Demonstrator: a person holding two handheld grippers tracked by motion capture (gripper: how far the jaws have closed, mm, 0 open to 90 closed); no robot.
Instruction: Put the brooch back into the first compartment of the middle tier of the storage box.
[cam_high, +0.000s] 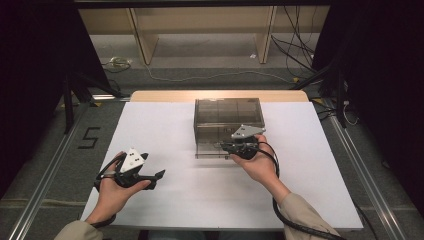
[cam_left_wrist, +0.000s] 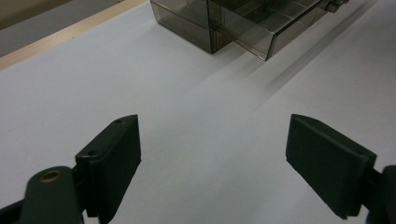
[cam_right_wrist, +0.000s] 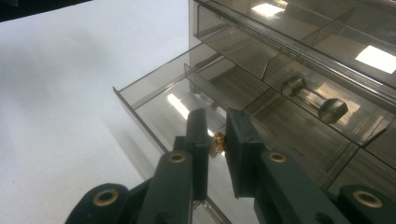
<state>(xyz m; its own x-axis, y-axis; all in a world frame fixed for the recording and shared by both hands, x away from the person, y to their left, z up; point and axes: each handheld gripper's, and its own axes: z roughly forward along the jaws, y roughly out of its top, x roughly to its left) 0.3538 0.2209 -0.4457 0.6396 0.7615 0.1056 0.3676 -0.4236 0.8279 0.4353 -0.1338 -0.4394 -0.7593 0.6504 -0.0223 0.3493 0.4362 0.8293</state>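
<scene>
A smoky see-through drawer box (cam_high: 228, 114) stands on the white table (cam_high: 170, 205), right of the middle. Its lower drawer (cam_high: 212, 150) is pulled out toward me. My right gripper (cam_high: 227, 146) is at that drawer's front, shut on its small knob. In the right gripper view the jaws (cam_right_wrist: 216, 123) pinch the amber knob (cam_right_wrist: 218, 142) at the drawer's front wall (cam_right_wrist: 154, 98); the drawer above shows its own knob (cam_right_wrist: 332, 109). My left gripper (cam_high: 153, 166) rests on the table at the front left, open and holding nothing. In the left gripper view its jaws (cam_left_wrist: 212, 140) stand wide, with the box (cam_left_wrist: 187, 16) far ahead.
A wooden strip (cam_high: 220, 95) runs along the table's far edge. Beyond it are wooden shelf legs (cam_high: 145, 45) and cables (cam_high: 295, 50) on the floor. Black stands (cam_high: 67, 100) flank the table. A "5" (cam_high: 89, 137) is marked on the floor at the left.
</scene>
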